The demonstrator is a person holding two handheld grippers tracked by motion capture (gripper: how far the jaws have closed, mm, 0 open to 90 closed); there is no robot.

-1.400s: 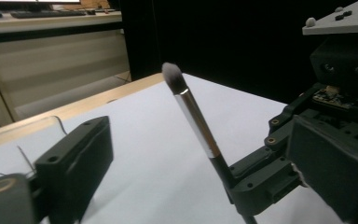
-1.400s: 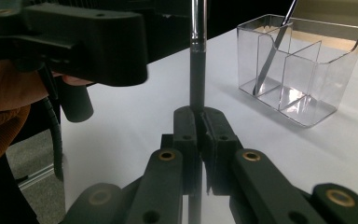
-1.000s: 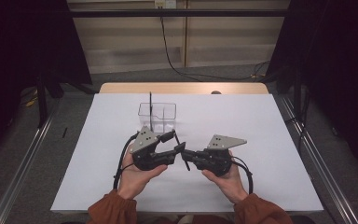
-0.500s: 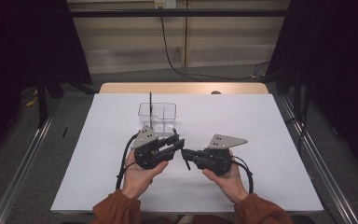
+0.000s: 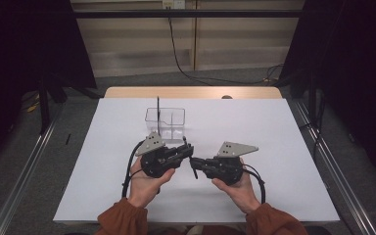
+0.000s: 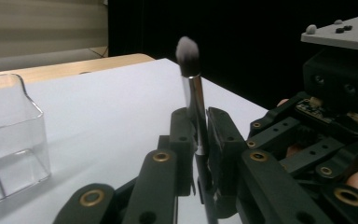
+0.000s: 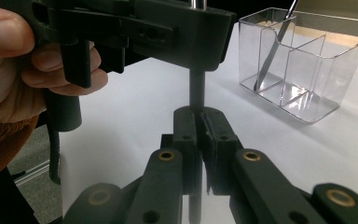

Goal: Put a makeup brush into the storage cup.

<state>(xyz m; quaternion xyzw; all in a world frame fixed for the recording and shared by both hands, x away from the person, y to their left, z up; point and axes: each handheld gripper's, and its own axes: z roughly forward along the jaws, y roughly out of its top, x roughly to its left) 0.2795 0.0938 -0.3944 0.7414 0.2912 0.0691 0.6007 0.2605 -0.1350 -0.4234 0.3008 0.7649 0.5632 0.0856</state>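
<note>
A makeup brush [image 6: 193, 88] with a silver ferrule and a pale bristle tip stands upright between the two grippers. My left gripper [image 6: 198, 119] is shut on it just below the ferrule. My right gripper [image 7: 199, 116] is shut on the dark handle [image 7: 196, 91] lower down. In the high view the left gripper [image 5: 188, 148] and the right gripper [image 5: 196, 164] meet tip to tip over the middle of the white table [image 5: 284, 132], each held by a hand in an orange sleeve.
A clear divided organiser [image 5: 165, 122] stands just beyond the left gripper, with a thin dark stick [image 5: 158, 106] leaning in its left compartment. It also appears in the right gripper view as the organiser [image 7: 307, 60]. Dark curtains flank the table.
The left gripper has swung in toward the right gripper and closed on the brush, which the right gripper held before. The hands now sit closer together.
</note>
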